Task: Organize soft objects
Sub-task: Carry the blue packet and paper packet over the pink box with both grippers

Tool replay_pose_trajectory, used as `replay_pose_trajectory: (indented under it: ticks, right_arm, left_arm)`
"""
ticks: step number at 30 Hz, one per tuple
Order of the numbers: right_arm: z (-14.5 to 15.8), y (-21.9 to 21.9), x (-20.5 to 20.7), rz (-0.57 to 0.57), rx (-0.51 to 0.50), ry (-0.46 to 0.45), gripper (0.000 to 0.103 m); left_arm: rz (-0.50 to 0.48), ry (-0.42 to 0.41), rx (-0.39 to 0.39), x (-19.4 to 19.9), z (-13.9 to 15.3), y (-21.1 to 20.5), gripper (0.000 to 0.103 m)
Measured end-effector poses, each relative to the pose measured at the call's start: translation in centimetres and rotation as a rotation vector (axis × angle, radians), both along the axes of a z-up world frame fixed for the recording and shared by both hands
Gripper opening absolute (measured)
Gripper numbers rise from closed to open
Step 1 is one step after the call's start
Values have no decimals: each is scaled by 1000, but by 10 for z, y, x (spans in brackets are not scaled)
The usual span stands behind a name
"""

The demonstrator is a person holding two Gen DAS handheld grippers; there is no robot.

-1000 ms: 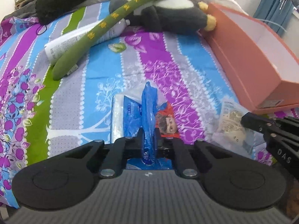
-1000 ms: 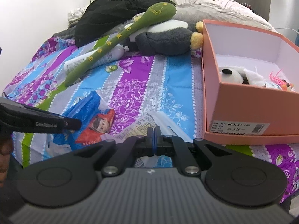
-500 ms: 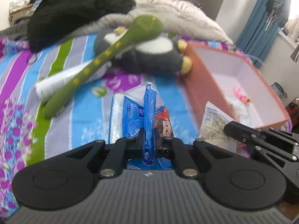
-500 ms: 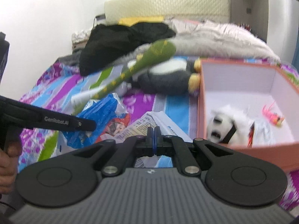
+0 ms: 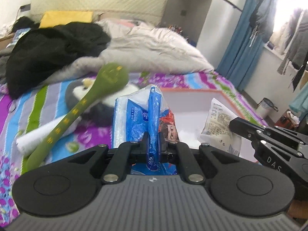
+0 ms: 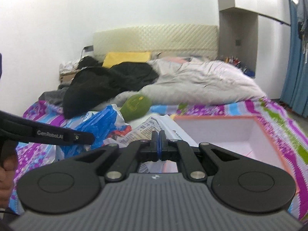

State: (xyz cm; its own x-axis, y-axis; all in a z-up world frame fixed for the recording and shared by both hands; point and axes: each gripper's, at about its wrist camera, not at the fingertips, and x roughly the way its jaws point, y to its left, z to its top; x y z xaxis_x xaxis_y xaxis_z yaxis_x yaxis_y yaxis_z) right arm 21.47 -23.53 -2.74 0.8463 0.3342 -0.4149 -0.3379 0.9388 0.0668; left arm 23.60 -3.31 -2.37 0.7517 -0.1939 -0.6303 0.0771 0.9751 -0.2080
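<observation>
My left gripper [image 5: 154, 140] is shut on a blue plastic pack [image 5: 134, 119], which stands up between the pads, lifted off the bed. My right gripper [image 6: 159, 134] is shut on a white printed packet [image 6: 152, 124]; in the left wrist view that packet [image 5: 217, 119] hangs from the right gripper [image 5: 233, 124] over the orange box [image 5: 192, 91]. The box [image 6: 269, 132] lies open just ahead and right of both grippers. The left gripper [image 6: 84, 137] and blue pack [image 6: 100, 123] also show at the left of the right wrist view. A green plush [image 5: 107, 80] lies across a penguin plush [image 5: 77, 94].
A white tube [image 5: 38, 132] lies under the green plush on the striped bedspread [image 5: 32, 104]. Black clothing [image 6: 107, 80] and a grey quilt [image 6: 202, 80] are heaped toward the headboard. Blue curtains [image 5: 242, 44] hang at the right. A hand [image 6: 5, 173] grips the left tool.
Both grippers have risen from the bedspread with their packs still held. The views have tilted up, and the orange box now lies closer below and ahead.
</observation>
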Motion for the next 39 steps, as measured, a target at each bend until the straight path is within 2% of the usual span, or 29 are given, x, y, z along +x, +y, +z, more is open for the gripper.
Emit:
replay_pose_trajectory:
  ticks: [5, 11, 18, 25, 29, 34, 39]
  right_arm:
    - [12, -27, 11, -56, -11, -34, 4]
    - [12, -64, 28, -129, -22, -5, 4]
    - [-15, -111, 53, -214, -26, 129, 4]
    - [-57, -142, 77, -260, -11, 284, 4]
    - [-80, -151, 90, -263, 20, 364, 4]
    - [-100, -153, 100, -248, 38, 420, 4]
    - [-116, -156, 110, -253, 56, 460, 6]
  left_arm:
    - [-48, -27, -6, 19, 16, -29, 9]
    - [-116, -11, -8, 49, 16, -71, 9]
    - [-197, 90, 0, 90, -17, -121, 9]
    - [-241, 216, 13, 127, -62, -156, 9]
    - [-248, 273, 22, 145, -83, -166, 9]
    - [-241, 321, 37, 158, -101, -172, 10]
    - [-232, 338, 52, 165, -109, -173, 10]
